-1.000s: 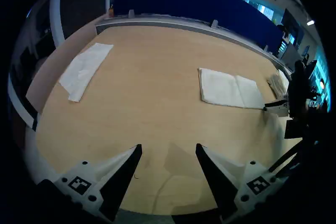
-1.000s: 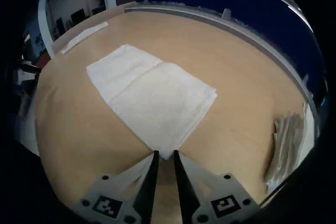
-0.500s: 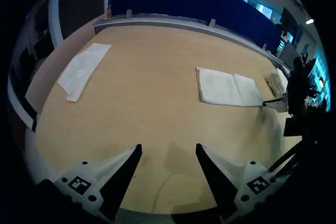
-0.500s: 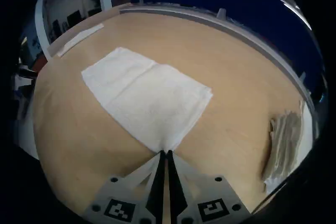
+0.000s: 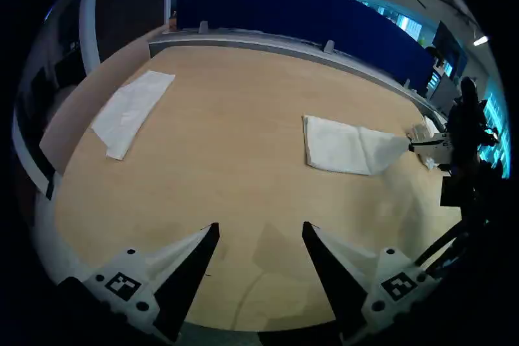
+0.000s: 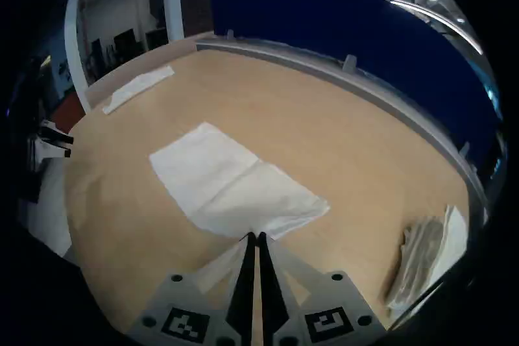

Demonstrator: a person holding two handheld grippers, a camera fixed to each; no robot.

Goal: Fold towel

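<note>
Pale wood tabletop spreads wide under both of your tools, closed off at the far side by a grey rim and a dark blue partition.

The towel lies folded on that wood, a white rectangle with a crease running across its middle. Seen from the left gripper view it sits right of centre. Its near corner is pulled up into a point. The rest lies flat on the table.

Your right gripper has that corner: the two dark fingers are pressed together with almost no gap, and the white cloth runs straight into the pinch. From the left gripper view you can see the same gripper at the towel's right end, with the cloth tapering up to it and the edge there raised off the wood.

Your left gripper hangs over the near part of the table, well apart from the towel. Its fingers are spread wide with bare wood between them, and it has hold of nothing.

Farther out, a second towel lies flat near the far left corner. A pile of cloths sits by the table's right edge, near the right gripper.
</note>
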